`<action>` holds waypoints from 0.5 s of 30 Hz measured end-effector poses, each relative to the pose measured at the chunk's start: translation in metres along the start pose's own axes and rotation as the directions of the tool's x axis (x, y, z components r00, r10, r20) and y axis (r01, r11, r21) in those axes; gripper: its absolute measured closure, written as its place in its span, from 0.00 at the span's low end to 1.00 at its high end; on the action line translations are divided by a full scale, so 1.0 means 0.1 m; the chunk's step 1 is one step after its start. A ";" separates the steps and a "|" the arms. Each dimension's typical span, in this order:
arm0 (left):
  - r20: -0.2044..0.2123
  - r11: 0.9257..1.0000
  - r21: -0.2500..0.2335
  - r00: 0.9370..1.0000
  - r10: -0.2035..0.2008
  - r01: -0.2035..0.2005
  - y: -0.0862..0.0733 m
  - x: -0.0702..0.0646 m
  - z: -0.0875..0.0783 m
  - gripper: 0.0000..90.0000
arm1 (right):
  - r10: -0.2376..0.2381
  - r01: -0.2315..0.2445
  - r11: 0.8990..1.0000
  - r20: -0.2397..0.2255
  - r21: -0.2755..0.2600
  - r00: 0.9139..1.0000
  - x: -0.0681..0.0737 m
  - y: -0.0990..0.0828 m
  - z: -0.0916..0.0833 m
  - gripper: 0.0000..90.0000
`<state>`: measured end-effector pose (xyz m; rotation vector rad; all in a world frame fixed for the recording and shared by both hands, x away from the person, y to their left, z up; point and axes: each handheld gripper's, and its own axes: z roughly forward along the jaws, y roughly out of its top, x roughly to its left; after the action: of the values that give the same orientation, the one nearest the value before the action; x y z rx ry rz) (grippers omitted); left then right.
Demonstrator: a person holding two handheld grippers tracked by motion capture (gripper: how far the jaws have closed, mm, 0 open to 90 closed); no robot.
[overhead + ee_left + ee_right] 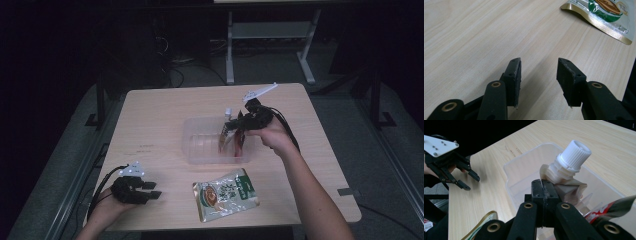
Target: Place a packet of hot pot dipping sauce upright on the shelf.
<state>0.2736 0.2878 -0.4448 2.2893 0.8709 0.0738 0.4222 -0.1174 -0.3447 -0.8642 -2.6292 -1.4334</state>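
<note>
My right gripper (pixel 235 122) is shut on the top of a red and white spouted pouch (pixel 231 140), and holds it over a clear plastic container (pixel 200 145). In the right gripper view the jaws (pixel 542 185) pinch the pouch just beside its white screw cap (pixel 574 153), and the red printed body (pixel 609 211) hangs into the container (pixel 524 157). My left gripper (pixel 154 189) rests at the table's front left, open, with nothing between its fingers (pixel 539 75). A green and gold food pouch (pixel 225 194) lies flat on the table in front of the container.
The light wooden table (pixel 150 115) carries these things. In the left gripper view the green pouch (pixel 606 12) lies ahead and to the right. White table legs (pixel 230 45) stand on the dark floor beyond the far edge.
</note>
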 end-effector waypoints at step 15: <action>0.002 1.000 0.012 1.000 0.002 -0.002 0.00 -0.01 0.01 0.60 | 0.011 -0.010 1.000 0.025 -0.005 1.000 0.02 -0.02 0.09 0.90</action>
<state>0.2732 0.2870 -0.4458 2.3010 0.8711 0.0677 0.4221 -0.1098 -0.3508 -0.9006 -2.6356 -1.4368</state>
